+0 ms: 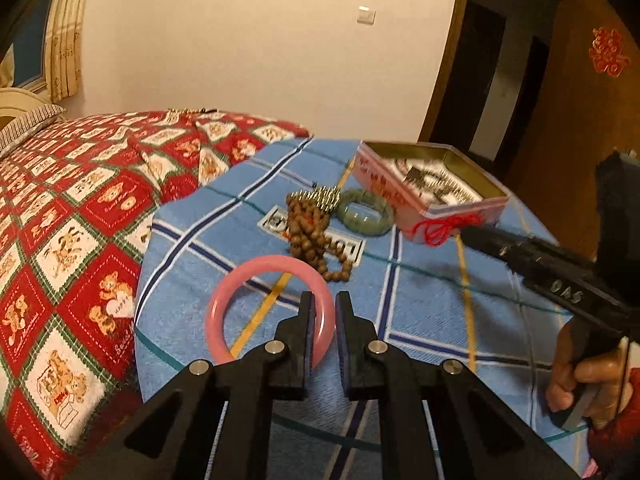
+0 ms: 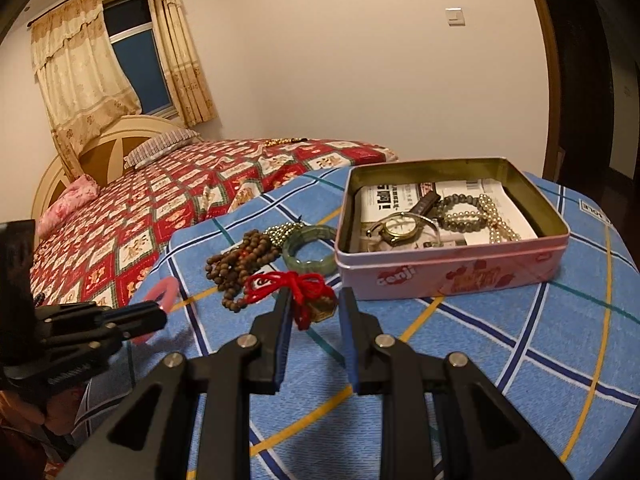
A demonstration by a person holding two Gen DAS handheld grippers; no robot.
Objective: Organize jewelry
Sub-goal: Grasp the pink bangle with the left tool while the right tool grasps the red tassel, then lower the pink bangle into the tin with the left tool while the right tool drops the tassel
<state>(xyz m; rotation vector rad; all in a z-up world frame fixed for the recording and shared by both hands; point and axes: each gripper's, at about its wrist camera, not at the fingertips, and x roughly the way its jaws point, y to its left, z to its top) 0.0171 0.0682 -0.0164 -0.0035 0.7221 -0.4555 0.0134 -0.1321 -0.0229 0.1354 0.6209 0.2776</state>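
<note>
Left gripper (image 1: pixel 323 312): fingers nearly parallel, narrow gap, pointing forward and low. Right gripper (image 2: pixel 314 308): fingers parted wider, angled down. Right hand (image 1: pixel 580 384) wraps the handle.
</note>
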